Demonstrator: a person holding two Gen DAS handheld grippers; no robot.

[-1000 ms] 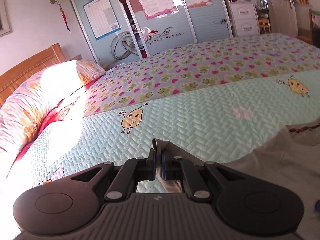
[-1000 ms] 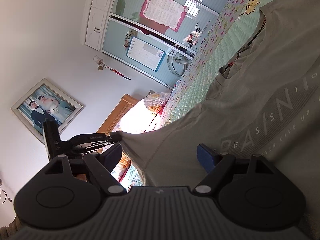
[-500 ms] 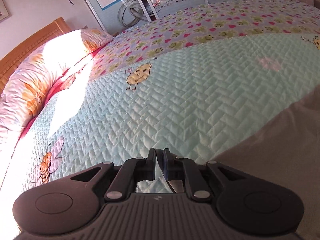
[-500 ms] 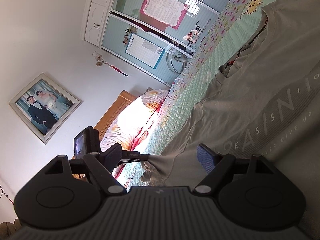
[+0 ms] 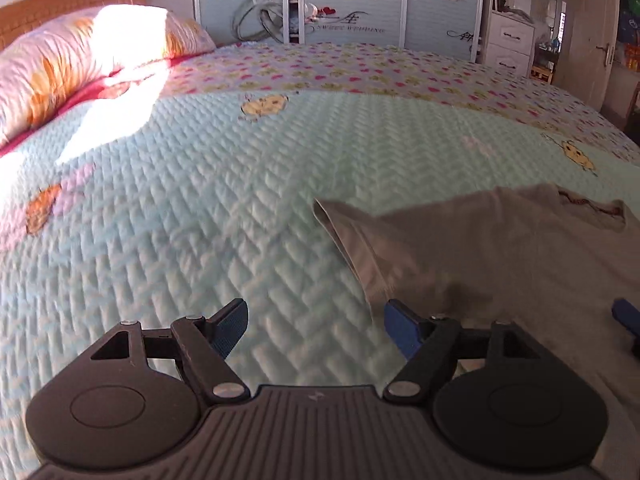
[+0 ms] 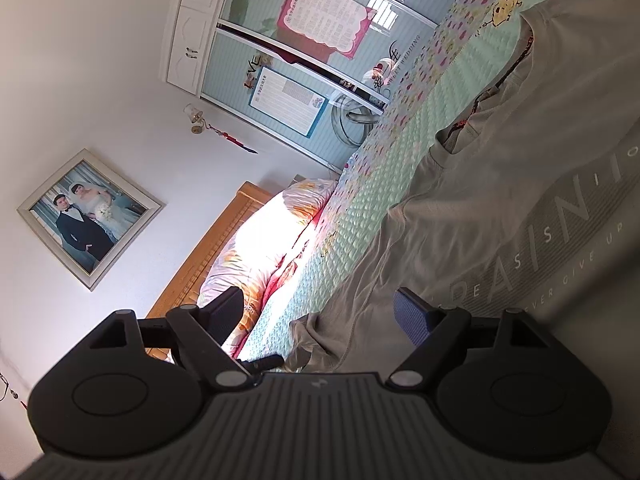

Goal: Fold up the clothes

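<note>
A grey T-shirt (image 5: 500,264) with pale lettering (image 6: 560,216) lies spread on the light green quilt (image 5: 200,220). Its sleeve (image 5: 360,236) rests flat on the quilt, pointing left, and shows crumpled (image 6: 328,332) in the right wrist view. My left gripper (image 5: 316,330) hovers low over the quilt; its jaws are opening, only bare quilt lies between them, and the sleeve hem sits just past the right finger. My right gripper (image 6: 318,314) is rolled sideways and stands open above the shirt, gripping nothing. One of its blue pads (image 5: 626,318) shows over the shirt's body.
A flowered pillow (image 5: 80,52) in bright sun lies against the wooden headboard (image 5: 72,0) at the left. Wardrobe sliding doors (image 5: 348,8), white drawers (image 5: 508,44) and a door (image 5: 588,40) stand beyond the bed. A framed photo (image 6: 88,216) hangs on the wall.
My left gripper sank toward the quilt and let go of the sleeve it was pinching; its jaws now stand apart. The sleeve dropped flat onto the quilt. The right gripper kept still.
</note>
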